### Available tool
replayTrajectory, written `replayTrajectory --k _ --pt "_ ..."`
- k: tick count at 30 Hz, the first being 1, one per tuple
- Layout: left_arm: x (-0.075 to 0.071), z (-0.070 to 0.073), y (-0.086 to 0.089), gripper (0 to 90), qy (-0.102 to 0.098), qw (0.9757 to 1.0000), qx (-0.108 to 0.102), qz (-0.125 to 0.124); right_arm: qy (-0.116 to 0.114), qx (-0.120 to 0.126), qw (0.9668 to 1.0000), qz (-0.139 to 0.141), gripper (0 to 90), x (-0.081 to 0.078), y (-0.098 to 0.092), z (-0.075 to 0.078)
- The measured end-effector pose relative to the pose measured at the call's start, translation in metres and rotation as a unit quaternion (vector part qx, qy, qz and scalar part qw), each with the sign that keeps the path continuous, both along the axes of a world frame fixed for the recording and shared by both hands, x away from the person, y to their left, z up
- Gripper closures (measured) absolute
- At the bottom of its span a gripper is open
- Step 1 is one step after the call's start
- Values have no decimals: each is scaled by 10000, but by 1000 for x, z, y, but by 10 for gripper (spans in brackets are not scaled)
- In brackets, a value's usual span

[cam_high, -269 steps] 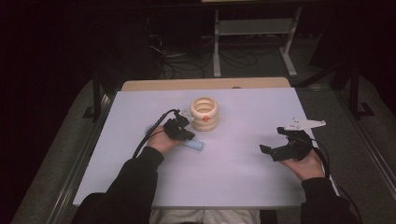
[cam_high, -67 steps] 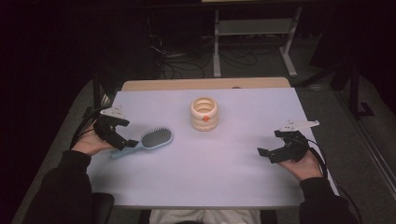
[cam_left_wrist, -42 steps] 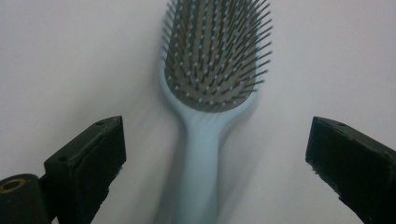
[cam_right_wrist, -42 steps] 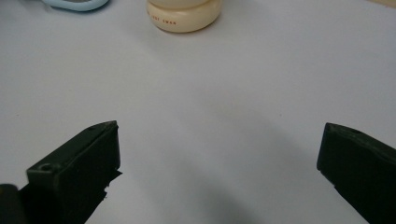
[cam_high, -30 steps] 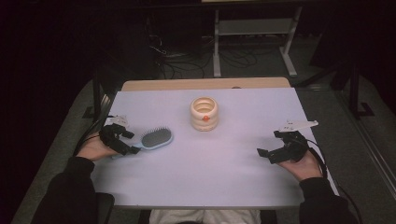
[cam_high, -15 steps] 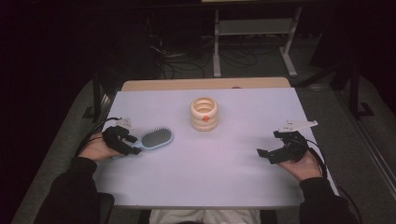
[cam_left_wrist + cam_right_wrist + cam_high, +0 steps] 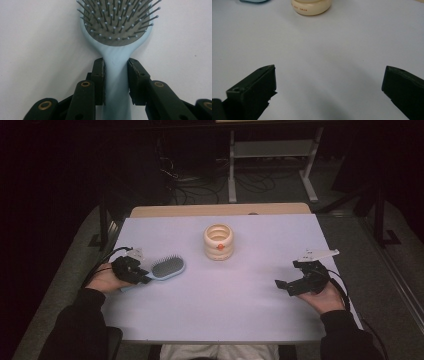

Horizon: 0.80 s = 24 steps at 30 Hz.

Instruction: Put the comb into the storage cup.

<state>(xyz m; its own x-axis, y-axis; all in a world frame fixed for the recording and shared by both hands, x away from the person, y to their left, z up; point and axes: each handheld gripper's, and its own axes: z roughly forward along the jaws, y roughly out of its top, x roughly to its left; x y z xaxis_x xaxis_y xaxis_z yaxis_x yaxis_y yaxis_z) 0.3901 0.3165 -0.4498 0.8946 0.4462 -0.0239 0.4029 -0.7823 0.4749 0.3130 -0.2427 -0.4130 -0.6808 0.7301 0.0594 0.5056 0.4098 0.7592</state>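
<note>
Hairbrush [image 7: 117,25] bristles-up on table [image 7: 225,310], left gripper [image 7: 116,80] fingers just closed onto its handle, right gripper [image 7: 329,92] fingers apart.

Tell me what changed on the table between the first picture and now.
The left tongs carried the light blue hairbrush from beside the cream ringed pot out to the table's left side and set it down. They stood open near its handle a moment ago and have just been closing, and their pads now press the handle. The pot and the open right tongs kept their places.
</note>
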Motion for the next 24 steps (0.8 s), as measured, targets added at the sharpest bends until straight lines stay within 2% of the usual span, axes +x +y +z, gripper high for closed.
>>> replayTrajectory --k 4,11,24 --pt "0 1 -1 701 -24 10000 71 -17 4 1 10000 7 0 0 0 0" --pt "-3 3 -1 702 -263 9994 214 73 2 7 10000 7 0 0 0 0" --pt "-8 18 6 702 -539 9984 9 172 10 -1 10000 5 0 0 0 0"
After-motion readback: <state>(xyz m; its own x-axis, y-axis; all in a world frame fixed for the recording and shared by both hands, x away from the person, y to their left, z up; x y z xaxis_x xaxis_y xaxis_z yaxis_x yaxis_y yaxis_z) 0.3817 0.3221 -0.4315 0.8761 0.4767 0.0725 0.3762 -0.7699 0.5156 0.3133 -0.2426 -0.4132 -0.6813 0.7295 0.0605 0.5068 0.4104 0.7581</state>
